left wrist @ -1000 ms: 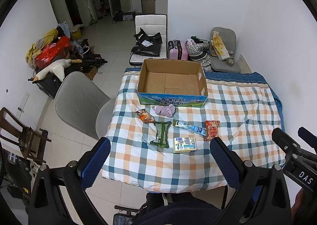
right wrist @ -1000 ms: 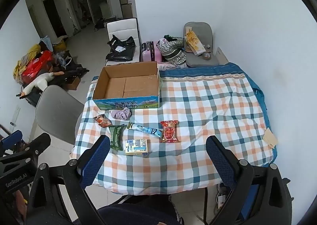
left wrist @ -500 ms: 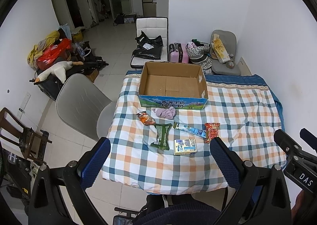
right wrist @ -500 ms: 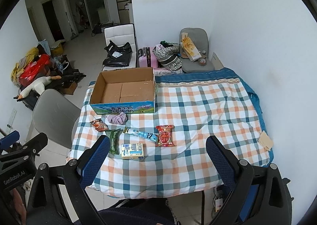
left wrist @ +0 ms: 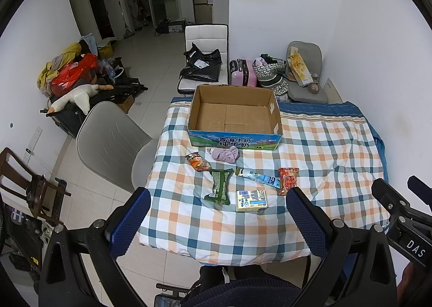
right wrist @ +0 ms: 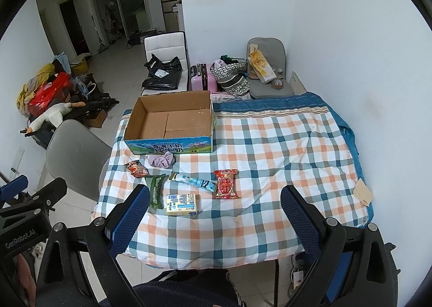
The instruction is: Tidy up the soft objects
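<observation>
On the checked worktop (left wrist: 324, 145), nothing packed yet: empty box (left wrist: 235, 115) at twelve o'clock, scrunchie (left wrist: 225, 154), snack packets (left wrist: 220, 185) and carton (left wrist: 251, 200) loose before it. Left claw (left wrist: 218, 215) and right claw (right wrist: 214, 215) both spread apart, holding nothing.

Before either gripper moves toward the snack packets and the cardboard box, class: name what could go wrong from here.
1. The blue tube packet lies right beside the red packet, apparently touching it; a wide grab may catch both.
2. The purple scrunchie lies against the cardboard box wall, so a finger could shove the box.
3. The plaid quilt is soft and rumpled; fingers pressing down on the flat green packet may pinch fabric.
</observation>
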Available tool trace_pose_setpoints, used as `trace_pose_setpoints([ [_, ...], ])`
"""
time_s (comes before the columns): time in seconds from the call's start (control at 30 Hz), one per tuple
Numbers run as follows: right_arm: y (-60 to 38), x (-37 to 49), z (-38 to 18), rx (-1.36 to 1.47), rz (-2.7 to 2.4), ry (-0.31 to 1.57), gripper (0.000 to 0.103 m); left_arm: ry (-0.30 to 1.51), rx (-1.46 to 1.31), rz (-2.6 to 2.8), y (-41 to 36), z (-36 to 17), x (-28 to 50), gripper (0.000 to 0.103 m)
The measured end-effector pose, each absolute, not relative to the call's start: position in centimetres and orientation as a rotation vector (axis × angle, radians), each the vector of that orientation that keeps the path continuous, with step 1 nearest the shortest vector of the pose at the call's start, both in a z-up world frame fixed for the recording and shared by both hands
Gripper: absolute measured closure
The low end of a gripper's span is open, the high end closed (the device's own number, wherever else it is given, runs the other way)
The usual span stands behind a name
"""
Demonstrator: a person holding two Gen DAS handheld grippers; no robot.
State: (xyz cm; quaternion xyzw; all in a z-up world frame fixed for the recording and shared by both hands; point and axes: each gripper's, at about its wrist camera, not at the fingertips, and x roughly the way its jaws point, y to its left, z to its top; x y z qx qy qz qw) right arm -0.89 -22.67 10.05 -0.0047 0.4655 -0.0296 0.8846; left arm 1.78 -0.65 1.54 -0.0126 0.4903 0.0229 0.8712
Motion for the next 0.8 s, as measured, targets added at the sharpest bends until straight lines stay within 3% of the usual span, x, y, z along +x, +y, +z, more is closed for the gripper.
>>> trace_pose_setpoints([
  [0.8,-22.28,-1.27,9.93,-0.010,-0.052,0.971,0.004,1.019,-0.028,0.048,-0.67,2.13,1.52,0.000],
])
